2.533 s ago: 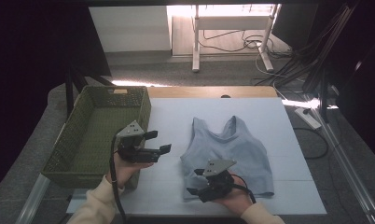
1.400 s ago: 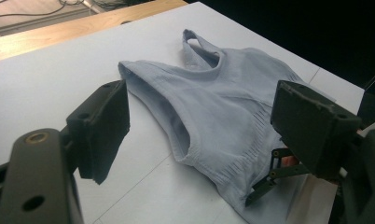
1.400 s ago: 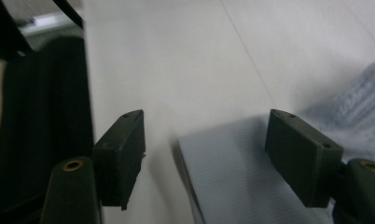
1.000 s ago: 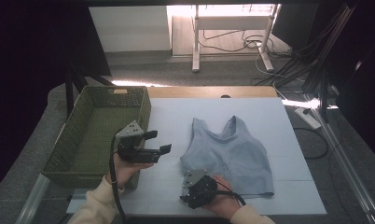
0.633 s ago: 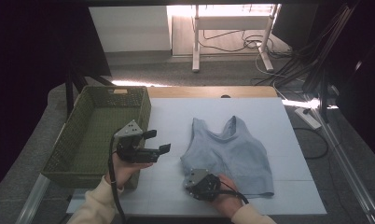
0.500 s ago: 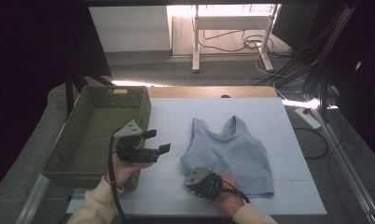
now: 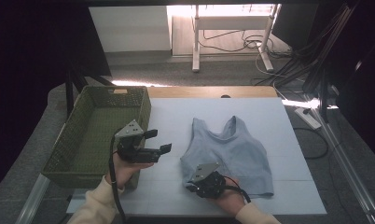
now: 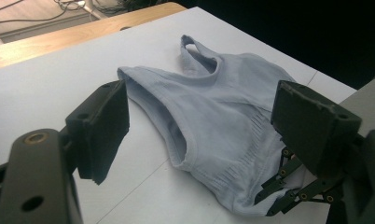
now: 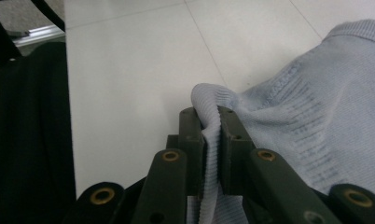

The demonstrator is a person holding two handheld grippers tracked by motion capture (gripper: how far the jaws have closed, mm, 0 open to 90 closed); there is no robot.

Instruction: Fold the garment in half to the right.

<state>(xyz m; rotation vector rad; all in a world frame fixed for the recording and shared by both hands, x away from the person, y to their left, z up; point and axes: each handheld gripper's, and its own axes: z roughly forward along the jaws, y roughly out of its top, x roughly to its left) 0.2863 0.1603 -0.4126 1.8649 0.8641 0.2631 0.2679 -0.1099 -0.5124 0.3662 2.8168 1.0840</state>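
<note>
Right gripper (image 9: 211,126) just closing, now pinching the pale blue top's (image 7: 232,151) hem corner (likely ready to lift); left gripper (image 7: 160,142) open, empty.

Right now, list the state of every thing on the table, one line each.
Light blue top: lying flat on the table, its near left hem corner pinched and bunched up.
Right gripper: jaws have just closed, shut on the hem corner.
Left gripper: open, nothing between its jaws, apart from the top.
Green basket: upright, nothing visible in it.
</note>
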